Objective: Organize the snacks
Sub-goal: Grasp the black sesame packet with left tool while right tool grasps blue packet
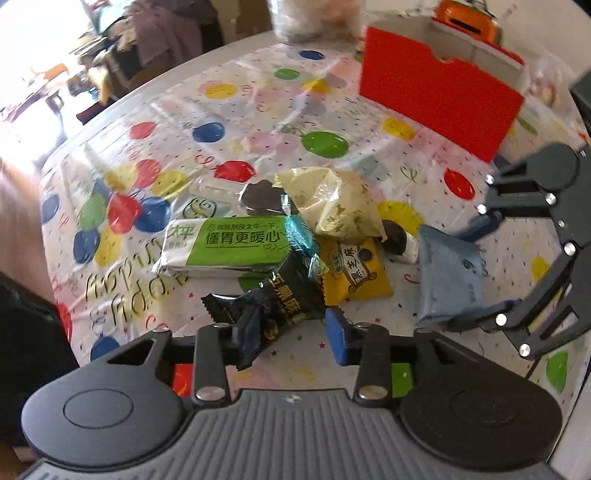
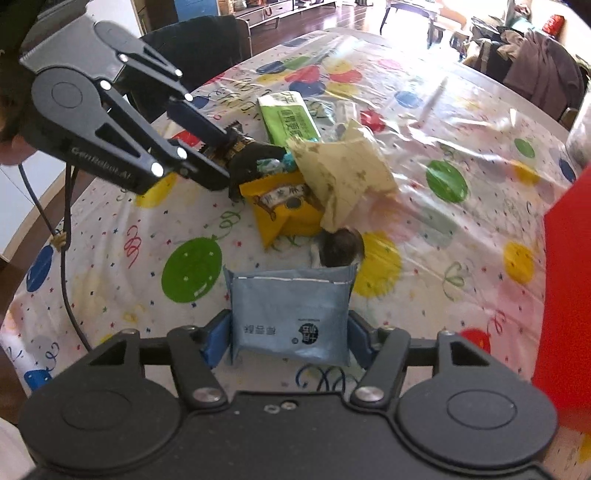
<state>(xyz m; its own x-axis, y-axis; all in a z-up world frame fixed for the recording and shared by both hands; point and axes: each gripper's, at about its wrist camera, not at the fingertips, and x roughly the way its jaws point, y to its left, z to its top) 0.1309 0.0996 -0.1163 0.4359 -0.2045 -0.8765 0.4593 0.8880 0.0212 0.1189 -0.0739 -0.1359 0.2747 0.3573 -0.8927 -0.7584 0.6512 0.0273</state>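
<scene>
A pile of snacks lies mid-table: a green-white packet [image 1: 225,245], a cream bag [image 1: 332,201], a yellow packet [image 1: 356,275] and a dark round sweet [image 1: 393,236]. My left gripper [image 1: 291,332] is shut on a black packet [image 1: 280,302] at the pile's near edge; it also shows in the right wrist view [image 2: 225,155]. My right gripper [image 2: 290,334] is shut on a light blue packet [image 2: 291,314], right of the pile; the packet also shows in the left wrist view [image 1: 448,280]. A red open box [image 1: 439,92] stands at the far right.
The table wears a balloon-print plastic cloth [image 1: 221,122]. A clear jar [image 1: 314,18] stands at the far edge beside the red box. A chair with clothes [image 2: 543,62] stands beyond the table. A cable [image 2: 66,258] hangs off the left gripper.
</scene>
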